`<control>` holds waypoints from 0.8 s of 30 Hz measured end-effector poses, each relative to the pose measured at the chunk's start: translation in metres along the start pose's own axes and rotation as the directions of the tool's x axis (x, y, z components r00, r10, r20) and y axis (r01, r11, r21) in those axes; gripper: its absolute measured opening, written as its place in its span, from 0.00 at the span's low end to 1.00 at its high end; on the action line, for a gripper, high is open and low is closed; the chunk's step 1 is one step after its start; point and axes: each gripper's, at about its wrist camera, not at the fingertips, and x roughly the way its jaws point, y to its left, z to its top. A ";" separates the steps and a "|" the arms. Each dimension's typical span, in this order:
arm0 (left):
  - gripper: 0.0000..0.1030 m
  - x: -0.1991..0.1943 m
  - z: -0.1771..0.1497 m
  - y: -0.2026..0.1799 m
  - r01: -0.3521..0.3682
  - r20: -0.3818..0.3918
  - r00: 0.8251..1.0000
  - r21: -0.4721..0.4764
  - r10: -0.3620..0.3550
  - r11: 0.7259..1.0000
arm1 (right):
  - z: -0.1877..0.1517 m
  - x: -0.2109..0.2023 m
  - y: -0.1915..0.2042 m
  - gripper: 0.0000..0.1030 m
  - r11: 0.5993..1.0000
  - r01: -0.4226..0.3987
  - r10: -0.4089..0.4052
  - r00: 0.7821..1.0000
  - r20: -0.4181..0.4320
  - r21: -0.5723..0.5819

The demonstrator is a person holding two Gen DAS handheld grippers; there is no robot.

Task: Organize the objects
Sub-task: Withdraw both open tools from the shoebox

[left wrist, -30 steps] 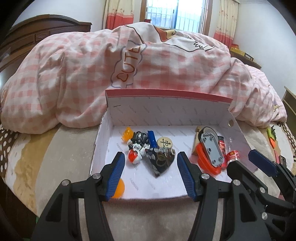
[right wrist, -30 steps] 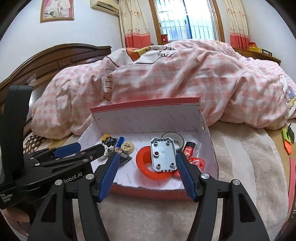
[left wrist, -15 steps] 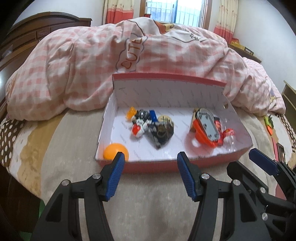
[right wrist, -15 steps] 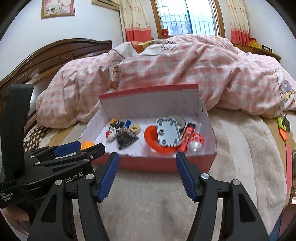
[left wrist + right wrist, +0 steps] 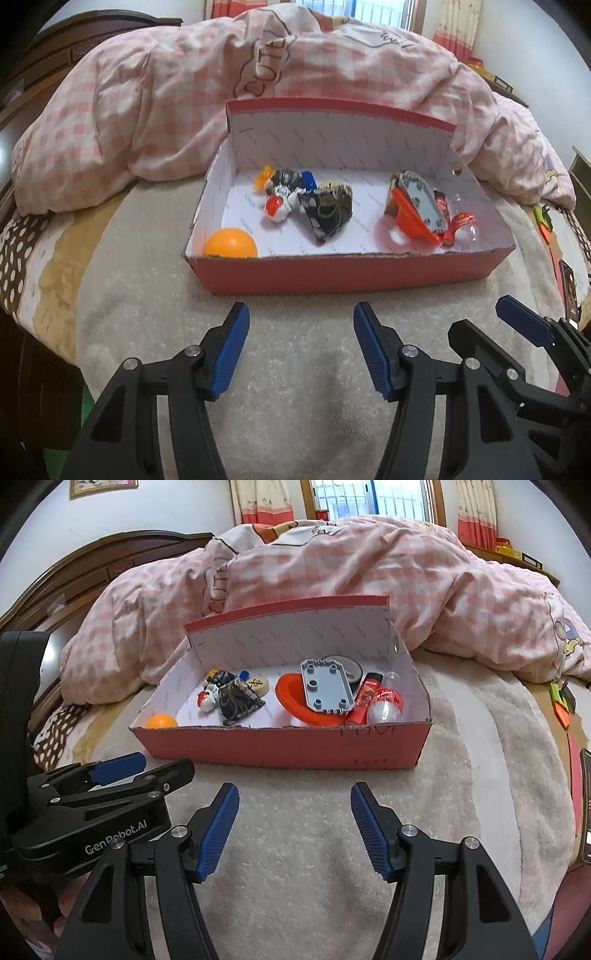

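A red cardboard box [image 5: 347,275] sits on the bed's cream blanket [image 5: 295,354], against a pink checked duvet [image 5: 147,110]. Inside lie an orange ball [image 5: 231,242], a dark patterned pouch [image 5: 327,214], a grey studded plate [image 5: 325,690] resting on an orange ring [image 5: 291,698], and what looks like a clear capsule [image 5: 386,707]. The left hand-held gripper [image 5: 301,347] and right hand-held gripper [image 5: 295,827] both stand wide, empty, short of the box.

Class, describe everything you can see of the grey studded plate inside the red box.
The grey studded plate is a flat plastic oblong with clipped corners and round studs. It lies tilted, propped on the orange ring at the right end of the red box, touching nothing else clearly; a red tube sits beside it.
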 end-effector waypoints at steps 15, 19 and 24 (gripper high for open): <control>0.57 0.011 -0.007 0.001 -0.013 -0.046 0.999 0.002 0.014 1.000 | -0.005 0.010 -0.001 0.63 1.000 0.003 -0.003 0.999 -0.033 0.008; 0.57 0.013 -0.006 0.001 -0.015 -0.050 0.999 0.004 0.015 1.000 | -0.005 0.011 -0.003 0.63 1.000 0.004 -0.004 0.999 -0.037 0.014; 0.57 0.014 -0.007 0.001 -0.019 -0.055 0.998 0.006 0.019 1.000 | -0.006 0.012 -0.003 0.63 1.000 0.004 -0.003 0.999 -0.043 0.020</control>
